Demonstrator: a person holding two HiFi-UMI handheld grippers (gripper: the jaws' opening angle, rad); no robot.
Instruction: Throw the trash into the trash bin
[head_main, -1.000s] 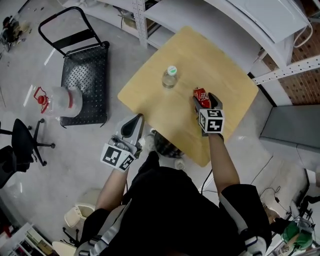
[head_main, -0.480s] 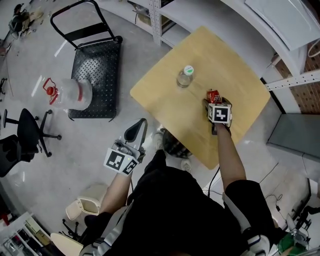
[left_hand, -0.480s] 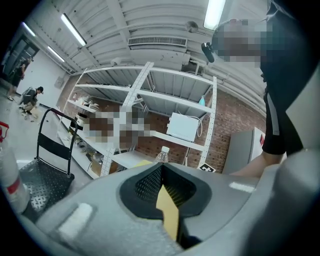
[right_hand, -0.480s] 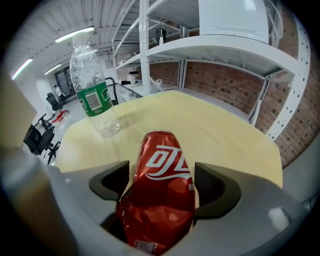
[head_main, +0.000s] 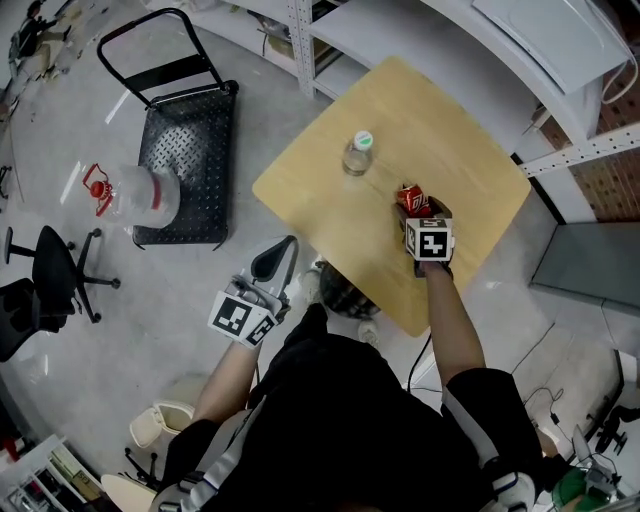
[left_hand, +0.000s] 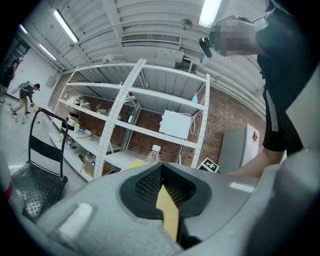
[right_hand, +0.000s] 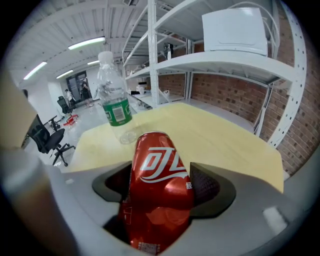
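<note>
A red drink can (head_main: 410, 198) stands on the light wooden table (head_main: 450, 130), right of a clear plastic bottle (head_main: 357, 155) with a green cap. My right gripper (head_main: 418, 207) points steeply down at the can. In the right gripper view the can (right_hand: 160, 185) fills the space between the jaws; they have just been closing, and both pads lie against its sides. The bottle (right_hand: 114, 102) stands behind it. My left gripper (head_main: 280, 250) hangs level beside the table's near left edge, its jaws (left_hand: 162, 192) together with nothing in them.
A dark round bin (head_main: 345, 293) sits on the floor under the table's near edge. A beige lidded bin (head_main: 160, 425) is at lower left. A black platform cart (head_main: 185, 150), a water jug (head_main: 140, 195) and an office chair (head_main: 40, 290) stand left; white shelving (head_main: 330, 40) stands behind.
My right gripper has sunk a little and come closer over the red can, which stays on the table. The left gripper has hardly moved.
</note>
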